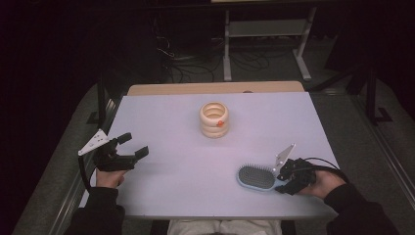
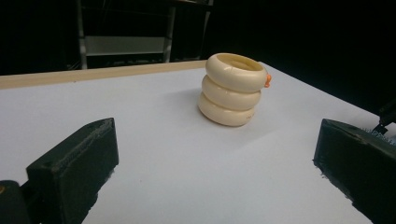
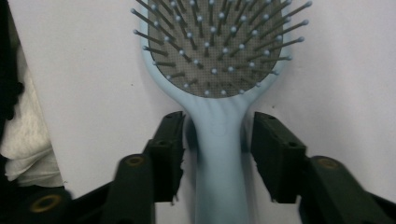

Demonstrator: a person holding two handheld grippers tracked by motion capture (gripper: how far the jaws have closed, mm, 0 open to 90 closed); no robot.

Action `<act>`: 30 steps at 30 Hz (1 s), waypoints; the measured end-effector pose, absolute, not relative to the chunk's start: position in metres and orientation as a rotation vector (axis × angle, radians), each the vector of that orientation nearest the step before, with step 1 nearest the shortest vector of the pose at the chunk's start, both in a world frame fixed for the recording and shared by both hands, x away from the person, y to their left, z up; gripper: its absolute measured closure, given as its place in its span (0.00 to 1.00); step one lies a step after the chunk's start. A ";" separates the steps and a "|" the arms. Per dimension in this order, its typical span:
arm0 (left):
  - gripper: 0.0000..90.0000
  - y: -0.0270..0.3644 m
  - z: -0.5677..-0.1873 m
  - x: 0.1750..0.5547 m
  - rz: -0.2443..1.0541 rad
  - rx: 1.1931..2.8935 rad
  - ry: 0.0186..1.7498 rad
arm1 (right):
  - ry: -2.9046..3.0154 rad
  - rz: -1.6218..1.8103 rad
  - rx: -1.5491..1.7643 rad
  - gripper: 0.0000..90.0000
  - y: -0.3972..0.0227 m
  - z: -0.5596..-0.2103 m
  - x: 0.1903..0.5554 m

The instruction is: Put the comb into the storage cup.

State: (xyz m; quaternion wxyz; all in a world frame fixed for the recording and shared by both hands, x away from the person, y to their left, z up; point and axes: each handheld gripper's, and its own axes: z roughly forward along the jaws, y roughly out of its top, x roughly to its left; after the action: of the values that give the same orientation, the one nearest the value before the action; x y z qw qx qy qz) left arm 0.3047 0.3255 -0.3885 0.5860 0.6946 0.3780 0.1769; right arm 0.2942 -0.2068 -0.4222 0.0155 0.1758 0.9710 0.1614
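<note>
Blue hairbrush [image 3: 219,140] handle's end is cut off.

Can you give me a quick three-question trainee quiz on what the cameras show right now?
1. True or false: the light blue hairbrush lies bristles up on the white table.
2. Which gripper has the brush handle between its jaws: A the left gripper, B the right gripper, C neither?
3. In the right gripper view, do the pads already press on the handle?

Key
1. True.
2. B; the left gripper hovers open over bare table, facing the cream ring-stack holder.
3. Not yet: a narrow gap shows on each side of the handle.
</note>
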 end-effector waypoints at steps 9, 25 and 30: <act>0.00 0.325 -0.389 0.305 0.412 1.620 0.879 | 3.004 0.506 0.500 0.74 -0.206 -0.422 0.290; 0.00 0.325 -0.389 0.305 0.412 1.624 0.881 | 2.955 0.560 0.506 0.75 -0.209 -0.415 0.289; 0.00 0.325 -0.389 0.305 0.413 1.623 0.882 | 2.939 0.599 0.522 0.76 -0.212 -0.409 0.291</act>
State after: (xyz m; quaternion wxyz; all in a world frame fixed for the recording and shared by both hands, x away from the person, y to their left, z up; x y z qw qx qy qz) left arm 0.3051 0.3254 -0.3889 0.5847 0.6957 0.3779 0.1768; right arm 0.2914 -0.2117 -0.4093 0.0488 0.1712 0.9642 0.1966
